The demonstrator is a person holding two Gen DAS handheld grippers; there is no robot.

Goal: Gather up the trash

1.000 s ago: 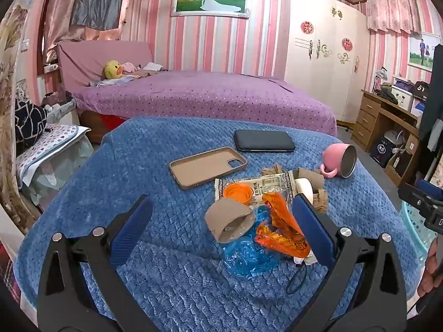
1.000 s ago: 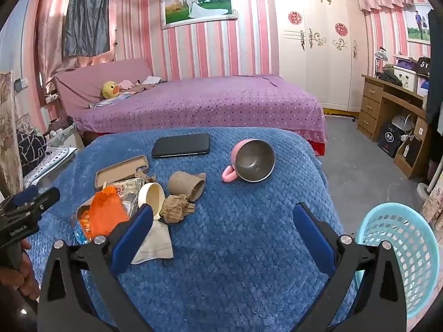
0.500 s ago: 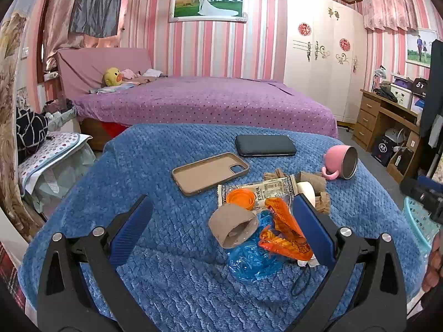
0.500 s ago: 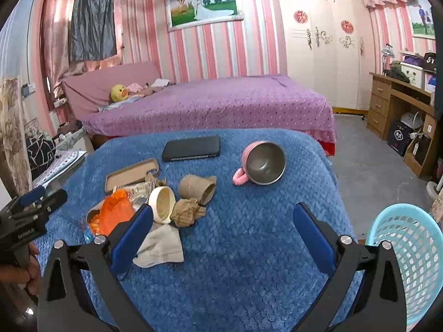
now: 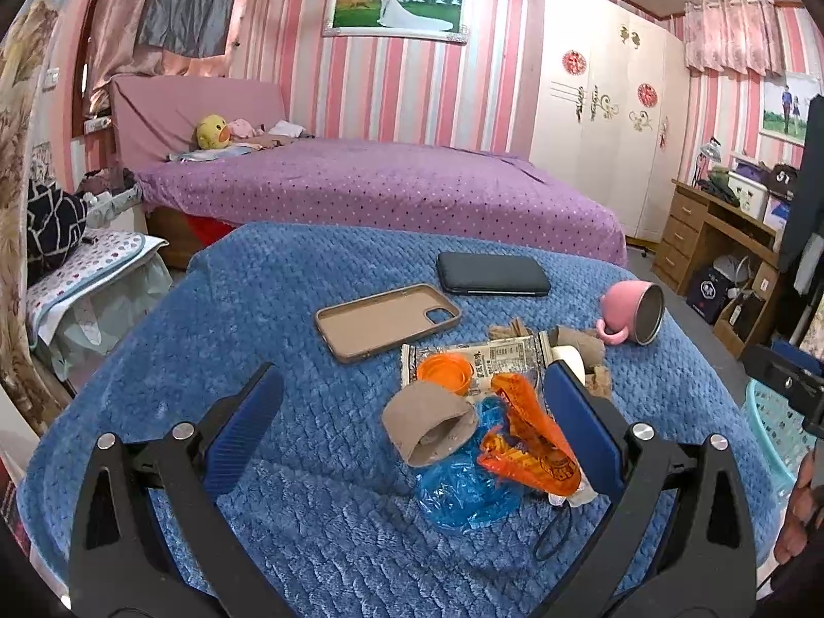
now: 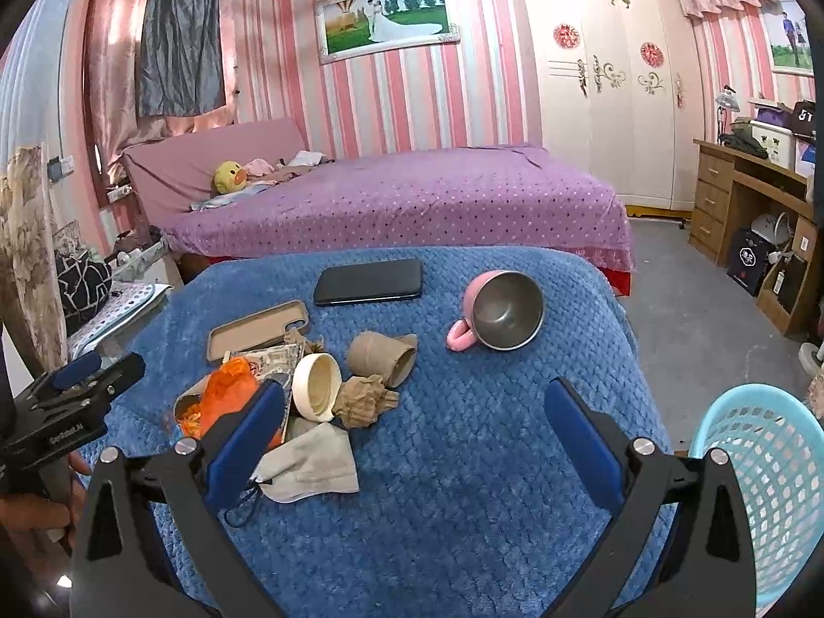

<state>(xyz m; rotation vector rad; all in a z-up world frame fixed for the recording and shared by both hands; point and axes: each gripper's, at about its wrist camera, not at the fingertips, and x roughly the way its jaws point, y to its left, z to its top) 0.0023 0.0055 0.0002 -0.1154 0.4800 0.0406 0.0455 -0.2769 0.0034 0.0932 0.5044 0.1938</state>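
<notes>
A heap of trash lies on the blue blanket (image 5: 257,319): a brown paper cup (image 5: 430,428), an orange wrapper (image 5: 530,443), blue plastic (image 5: 463,494), an orange lid (image 5: 444,372) and a printed wrapper (image 5: 494,355). My left gripper (image 5: 412,422) hangs open just in front of the heap, its right finger beside the orange wrapper. In the right wrist view I see a cream cup (image 6: 316,386), crumpled brown paper (image 6: 365,401), a second brown cup (image 6: 381,358) and a grey face mask (image 6: 314,468). My right gripper (image 6: 414,443) is open over bare blanket, to the right of the mask.
A tan phone case (image 5: 386,319), a black phone (image 5: 492,280) and a tipped pink mug (image 6: 502,311) lie behind the trash. A light blue basket (image 6: 767,494) stands on the floor at the right. A purple bed (image 6: 412,195) is beyond, a wooden desk (image 6: 747,201) at far right.
Both cameras have pulled back and risen slightly, so the trash heap sits a little lower and farther from the fingers. Both grippers stay open. Nothing on the blanket has moved.
</notes>
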